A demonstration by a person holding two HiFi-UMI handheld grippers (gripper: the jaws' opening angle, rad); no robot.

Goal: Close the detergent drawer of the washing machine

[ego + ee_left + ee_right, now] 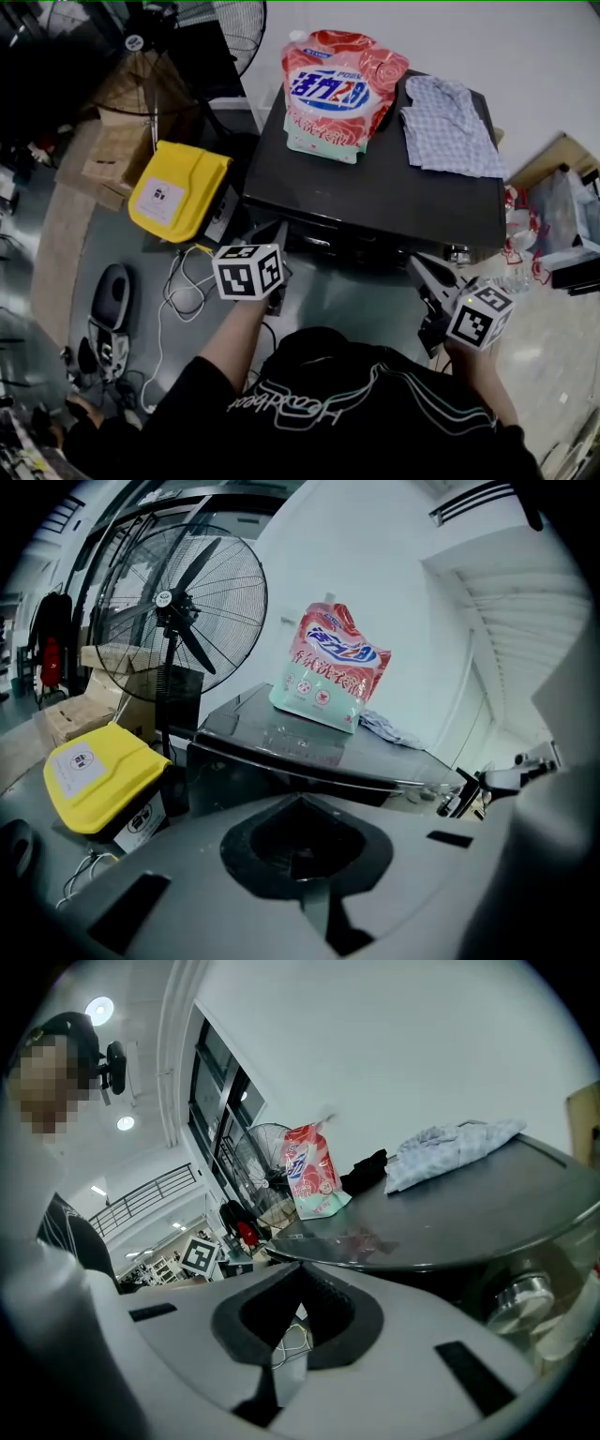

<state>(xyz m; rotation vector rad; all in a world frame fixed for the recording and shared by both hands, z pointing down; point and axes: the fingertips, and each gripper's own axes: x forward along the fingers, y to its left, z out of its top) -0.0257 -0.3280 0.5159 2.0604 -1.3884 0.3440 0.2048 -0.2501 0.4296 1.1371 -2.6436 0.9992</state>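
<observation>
The dark washing machine (375, 187) stands ahead of me, seen from above. Its front panel (323, 242) lies in shadow, and I cannot make out how the detergent drawer stands. My left gripper (279, 234) is shut and empty just in front of the panel's left part; in its own view the left gripper (298, 801) faces the machine's front top edge (281, 766). My right gripper (419, 269) is also shut on nothing, near the front right corner beside a silver knob (520, 1297). In its own view the right gripper (300, 1267) sits below the lid edge.
A red-and-white detergent pouch (337, 94) and a checked shirt (450, 127) lie on the lid. A yellow bin (178, 192), cardboard boxes (117, 150) and a standing fan (178, 611) are to the left. Cables (178, 300) trail on the floor.
</observation>
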